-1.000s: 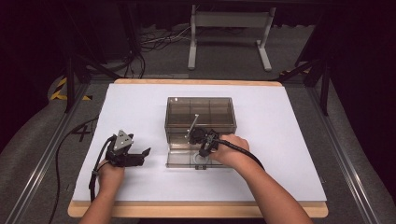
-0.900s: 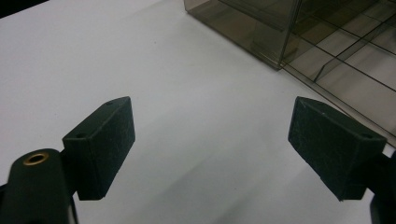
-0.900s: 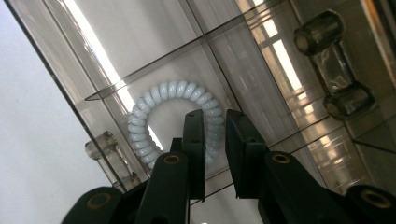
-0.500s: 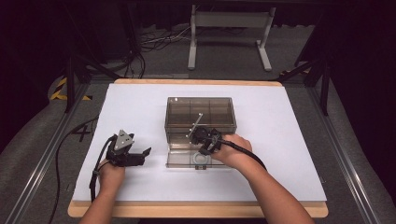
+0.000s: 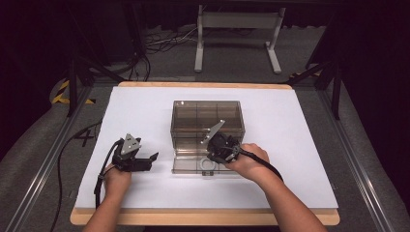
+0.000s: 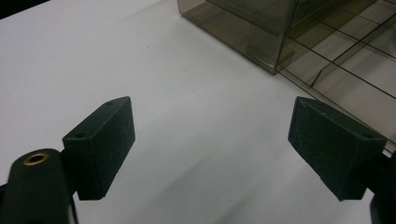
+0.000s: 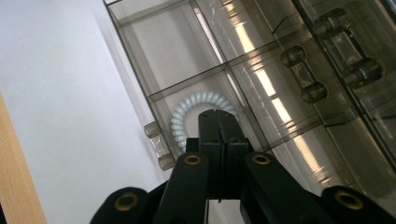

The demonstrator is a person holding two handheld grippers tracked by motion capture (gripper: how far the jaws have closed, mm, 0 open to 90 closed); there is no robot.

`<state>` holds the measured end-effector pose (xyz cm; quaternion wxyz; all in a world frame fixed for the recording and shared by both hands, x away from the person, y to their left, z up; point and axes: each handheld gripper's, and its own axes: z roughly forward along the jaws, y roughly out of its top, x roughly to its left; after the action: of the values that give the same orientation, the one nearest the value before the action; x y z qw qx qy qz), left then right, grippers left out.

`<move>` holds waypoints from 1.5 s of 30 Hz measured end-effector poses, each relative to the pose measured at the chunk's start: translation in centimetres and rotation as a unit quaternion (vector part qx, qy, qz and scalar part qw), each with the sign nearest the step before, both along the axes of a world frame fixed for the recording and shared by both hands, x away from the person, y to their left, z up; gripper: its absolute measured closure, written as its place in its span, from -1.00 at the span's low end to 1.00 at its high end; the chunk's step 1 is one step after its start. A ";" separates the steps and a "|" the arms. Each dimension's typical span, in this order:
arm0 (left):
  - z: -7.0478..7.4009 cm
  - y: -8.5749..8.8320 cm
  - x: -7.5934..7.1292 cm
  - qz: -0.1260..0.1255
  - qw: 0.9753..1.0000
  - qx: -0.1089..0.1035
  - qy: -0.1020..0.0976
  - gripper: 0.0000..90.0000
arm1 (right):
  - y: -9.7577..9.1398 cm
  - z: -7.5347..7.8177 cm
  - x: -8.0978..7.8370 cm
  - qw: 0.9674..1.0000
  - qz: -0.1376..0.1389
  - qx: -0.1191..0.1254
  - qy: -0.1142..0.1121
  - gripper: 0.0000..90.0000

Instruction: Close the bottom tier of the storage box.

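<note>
High view: A smoky transparent plastic drawer box [image 5: 207,123] is seen at the centre of the white rectangular table mat [image 5: 290,159]. Its lowest drawer [image 5: 186,166] is drawn out toward 6 o'clock. A white coiled plastic ring [image 5: 208,166] lies in that drawer. The right gripper [image 5: 218,145] is held over the drawer, just above the ring, with its grey plate tilted toward 11 o'clock. The left gripper [image 5: 151,158] rests on the mat at 9 o'clock of the box, well apart from it. Bare mat is left at 3 o'clock and 12 o'clock of the box. The mat's near edge lies just inside the wooden table edge [image 5: 203,217].

Left gripper view: The left gripper [image 6: 210,149] is shown with its jaws spread wide and nothing between them. Bare mat [image 6: 93,60] is seen ahead. A corner of the drawer box [image 6: 275,46] stands at 1 o'clock, clear of both jaws.

Right gripper view: The right gripper [image 7: 223,122] is shown with its jaws pressed together, pinching nothing; they have just been closing. The coiled ring [image 7: 187,112] lies in a front compartment of the drawer [image 7: 140,14], partly hidden behind the jaw tips; contact cannot be judged. The drawer's clear handle [image 7: 159,144] sits at 9 o'clock of the tips. The wooden edge [image 7: 18,177] is seen at 8 o'clock.
</note>
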<state>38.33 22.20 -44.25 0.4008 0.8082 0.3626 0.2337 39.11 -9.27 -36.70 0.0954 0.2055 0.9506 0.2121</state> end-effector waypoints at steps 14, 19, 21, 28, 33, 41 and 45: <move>-0.1 -0.3 0.0 -0.001 1.000 0.001 0.001 -0.65 | -3.4 -0.6 -2.4 0.996 -0.002 0.087 -0.003 1.00; 0.0 -0.3 -0.1 -0.001 1.000 -0.001 0.000 -0.65 | -4.1 -0.6 -2.7 0.995 -0.001 0.098 -0.001 1.00; 0.0 -0.2 -0.1 -0.002 1.000 -0.001 -0.001 -0.65 | -4.1 -0.7 -2.9 0.995 0.006 0.104 0.000 1.00; 0.1 -0.3 0.0 -0.002 1.000 -0.007 -0.001 -0.65 | -4.1 -1.5 -3.6 0.991 0.050 0.124 -0.015 1.00; 0.0 -0.4 0.0 -0.003 1.000 -0.007 -0.002 -0.65 | -3.8 -1.8 -3.8 0.991 0.056 0.121 -0.014 1.00; 0.1 -0.7 0.3 -0.007 1.000 -0.006 -0.003 -0.65 | -3.6 -2.7 -4.3 0.991 0.066 0.114 -0.010 1.00; 0.1 -0.8 0.3 -0.008 1.000 -0.009 -0.003 -0.65 | -3.4 -3.1 -4.5 0.991 0.066 0.112 -0.008 1.00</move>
<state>38.61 21.36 -44.14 0.4107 0.8071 0.3567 0.2293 34.65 -12.67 -39.82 0.0650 0.1501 0.9316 0.3247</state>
